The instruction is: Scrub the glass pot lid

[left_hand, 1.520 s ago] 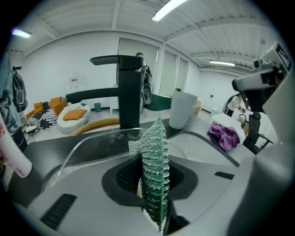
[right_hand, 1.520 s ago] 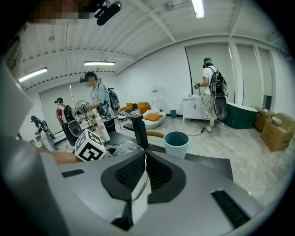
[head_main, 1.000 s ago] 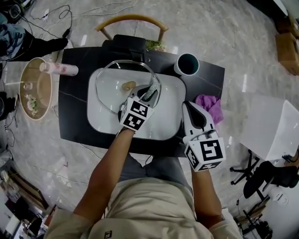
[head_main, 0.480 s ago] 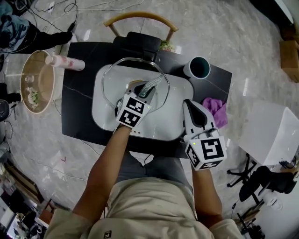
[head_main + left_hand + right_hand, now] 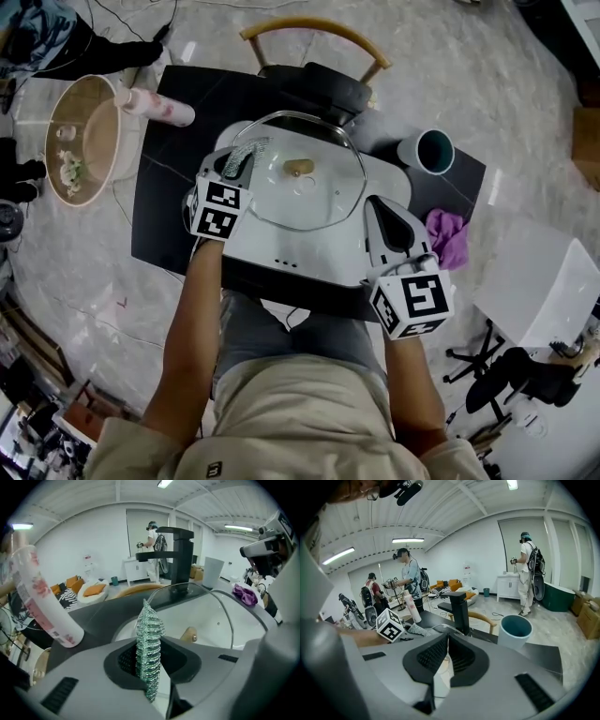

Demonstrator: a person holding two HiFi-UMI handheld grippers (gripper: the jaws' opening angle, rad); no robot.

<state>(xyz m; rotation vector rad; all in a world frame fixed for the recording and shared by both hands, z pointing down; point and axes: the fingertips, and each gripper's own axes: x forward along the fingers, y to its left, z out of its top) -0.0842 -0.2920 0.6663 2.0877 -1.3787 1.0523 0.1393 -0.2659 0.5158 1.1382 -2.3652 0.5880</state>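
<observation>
The glass pot lid (image 5: 305, 187) with its metal rim and small wooden knob (image 5: 300, 168) lies over the white sink basin (image 5: 319, 248). My left gripper (image 5: 234, 164) is at the lid's left rim, shut on a silvery mesh scrubber (image 5: 242, 155). In the left gripper view the scrubber (image 5: 149, 641) stands upright between the jaws, with the lid (image 5: 211, 613) beyond it to the right. My right gripper (image 5: 377, 204) is at the basin's right side, just off the lid's rim, jaws shut with nothing visible between them (image 5: 446, 639).
A black faucet (image 5: 314, 89) stands behind the basin on the dark table (image 5: 164, 216). Nearby are a teal cup (image 5: 436, 150), a purple cloth (image 5: 445, 234), a pink-printed bottle (image 5: 159, 108) and a round wooden bowl (image 5: 84, 141). A chair (image 5: 314, 33) is behind. People stand in the room.
My left gripper has carried the scrubber from the lid's middle-right across to its left rim. The right gripper has kept its place by the basin. The head view has shifted.
</observation>
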